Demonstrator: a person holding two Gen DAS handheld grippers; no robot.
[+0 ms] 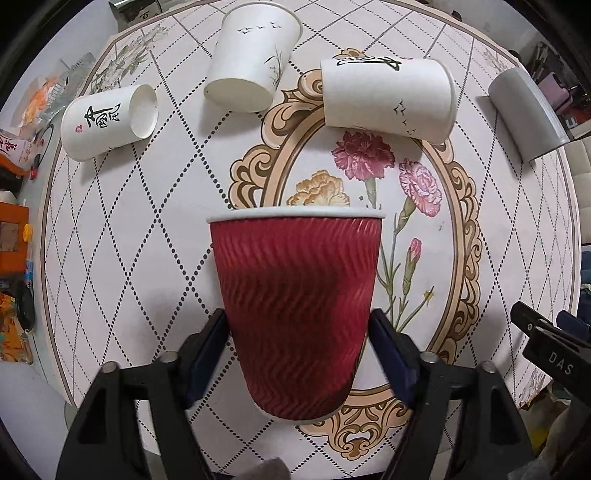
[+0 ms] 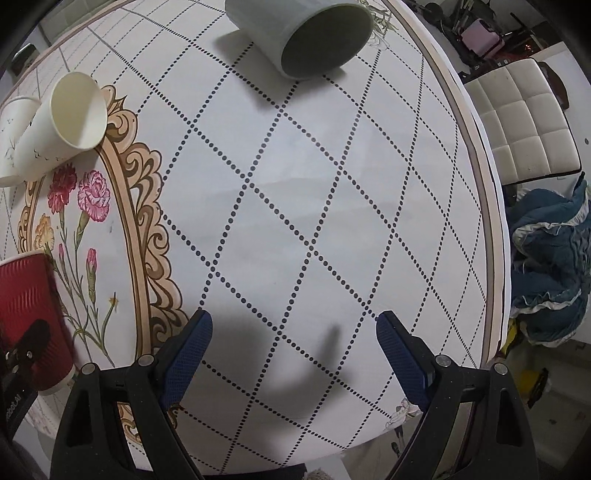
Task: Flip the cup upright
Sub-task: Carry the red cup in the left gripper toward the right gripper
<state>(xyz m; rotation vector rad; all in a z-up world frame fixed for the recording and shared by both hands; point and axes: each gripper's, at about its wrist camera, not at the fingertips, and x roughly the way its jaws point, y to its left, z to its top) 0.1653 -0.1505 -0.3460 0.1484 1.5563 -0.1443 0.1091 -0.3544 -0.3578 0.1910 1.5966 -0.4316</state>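
Observation:
A red ribbed paper cup [image 1: 297,310] with a white rim is held between the blue pads of my left gripper [image 1: 297,343], rim pointing away from the camera, above the round table [image 1: 110,236]. The same cup shows at the left edge of the right wrist view [image 2: 31,314], with a left finger on it. My right gripper [image 2: 293,332] is open and empty over the table's right part. Three white paper cups [image 1: 110,120] [image 1: 255,61] [image 1: 388,98] lie on their sides at the far side. A grey cup [image 1: 526,114] [image 2: 306,33] also lies on its side.
The table edge curves close on the right [image 2: 491,221]. A white padded chair [image 2: 521,122] and a blue cloth [image 2: 550,266] are beyond it. Boxes and packets [image 1: 14,221] crowd the left side off the table.

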